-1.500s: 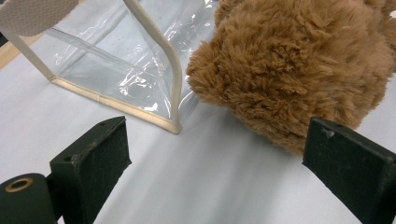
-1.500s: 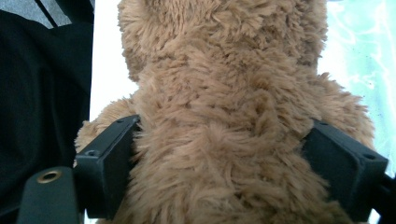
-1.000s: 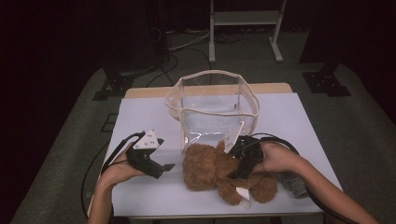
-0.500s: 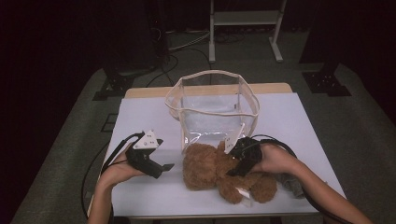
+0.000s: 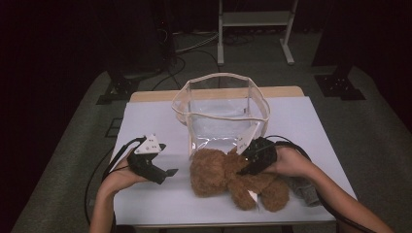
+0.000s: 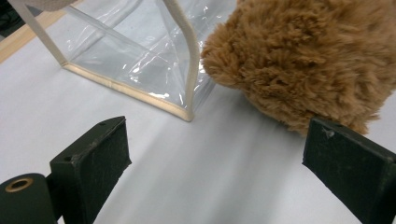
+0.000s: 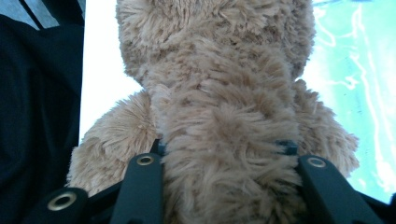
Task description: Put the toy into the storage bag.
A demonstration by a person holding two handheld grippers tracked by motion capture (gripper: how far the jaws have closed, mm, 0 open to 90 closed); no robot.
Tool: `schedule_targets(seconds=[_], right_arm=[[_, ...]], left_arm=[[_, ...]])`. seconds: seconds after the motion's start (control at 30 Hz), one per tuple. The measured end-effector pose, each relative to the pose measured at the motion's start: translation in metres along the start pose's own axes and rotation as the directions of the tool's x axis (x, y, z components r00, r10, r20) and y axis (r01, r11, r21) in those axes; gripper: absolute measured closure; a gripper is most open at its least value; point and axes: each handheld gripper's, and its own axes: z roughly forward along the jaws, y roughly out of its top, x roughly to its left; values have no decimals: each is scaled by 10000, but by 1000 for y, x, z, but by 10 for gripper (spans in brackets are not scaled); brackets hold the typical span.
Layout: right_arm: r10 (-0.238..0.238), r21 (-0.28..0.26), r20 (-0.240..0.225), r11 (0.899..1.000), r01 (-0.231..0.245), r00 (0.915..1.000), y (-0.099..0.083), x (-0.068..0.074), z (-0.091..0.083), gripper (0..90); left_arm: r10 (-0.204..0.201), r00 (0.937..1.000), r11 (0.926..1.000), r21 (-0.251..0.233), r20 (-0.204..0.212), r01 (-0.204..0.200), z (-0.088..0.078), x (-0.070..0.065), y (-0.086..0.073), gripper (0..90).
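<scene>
A brown plush teddy bear [image 5: 233, 177] lies on the white counter [image 5: 150, 204] near its front edge, just in front of a clear plastic bag [image 5: 221, 114] with cream trim that stands open behind it. The person's right forearm comes in from the lower right, hand [image 5: 289, 162] wrapped around the right gripper [image 5: 245, 170], which points leftward and down into the bear's middle. In the right gripper view its fingers [image 7: 142, 186] sit on either side of the bear's body [image 7: 224, 121], pressed into the fur and pinching it. A grey cloth-like thing [image 5: 303, 187] lies on the counter under the right wrist (too dim to tell what it is). The left forearm enters from the lower left, hand [image 5: 119, 177] low above the counter, holding the left gripper [image 5: 165, 174] level and aimed rightward toward the bear, apart from it. In the left gripper view its fingers [image 6: 91, 163] are spread wide with bare counter [image 6: 219, 177] between them; the bear's furry head [image 6: 303, 60] sits just beyond the right-hand finger and the bag's bottom corner [image 6: 187, 114] lies ahead, beside the fur.
</scene>
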Motion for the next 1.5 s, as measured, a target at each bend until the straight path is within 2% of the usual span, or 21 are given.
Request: schedule_targets(seconds=[0.27, 0.5, 0.83, 0.97, 1.03, 1.1, 1.13, 1.2, 1.3, 1.37, 1.47, 1.5], right_arm=[[-301, -109, -92, 9995, 300, 9995, 9, 6, -10, 614], [-242, -135, -206, 9996, 239, 9995, 12, 9, -23, 614], [-69, -792, -333, 9968, 42, 9994, 15, 10, -47, 631], [-130, -835, -319, 9965, 103, 9994, 19, 12, -53, 631], [-230, -999, -237, 9948, 205, 9995, 24, 14, -63, 631], [-259, -1031, -233, 9944, 234, 9994, 25, 14, -66, 631], [-309, -1086, -120, 9937, 294, 9995, 29, 15, -75, 631], [-312, -1112, -112, 9934, 297, 9995, 31, 15, -78, 631], [-441, -1080, 9, 9932, 440, 9990, 42, 19, -96, 630], [-437, -1089, 35, 9931, 438, 9990, 44, 20, -100, 630], [-644, -1068, 173, 9921, 659, 9978, 55, 22, -115, 630], [-654, -1191, 240, 9906, 678, 9976, 61, 22, -125, 630]], left_arm=[[-173, 9998, 9998, -76, -92, 172, -3, 3, -3, 64], [-341, 9992, 9994, -95, -190, 339, -6, 7, -8, 64], [-479, 9986, 9988, -78, -201, 478, -5, 9, -11, 64], [-491, 9985, 9988, -73, -228, 489, -5, 10, -12, 64], [-501, 9985, 9987, -47, -212, 500, -5, 10, -12, 64], [-522, 9984, 9986, -37, -220, 521, -5, 11, -13, 64], [-565, 9981, 9984, -43, -239, 564, -5, 11, -13, 64], [-562, 9981, 9984, -48, -247, 561, -5, 11, -13, 64], [-613, 9979, 9981, -85, -230, 612, -6, 11, -14, 64], [-615, 9978, 9981, -73, -243, 614, -6, 12, -14, 64], [-669, 9975, 9977, -123, -246, 666, -7, 12, -14, 64], [-649, 9976, 9978, -122, -250, 646, -7, 12, -15, 64]])
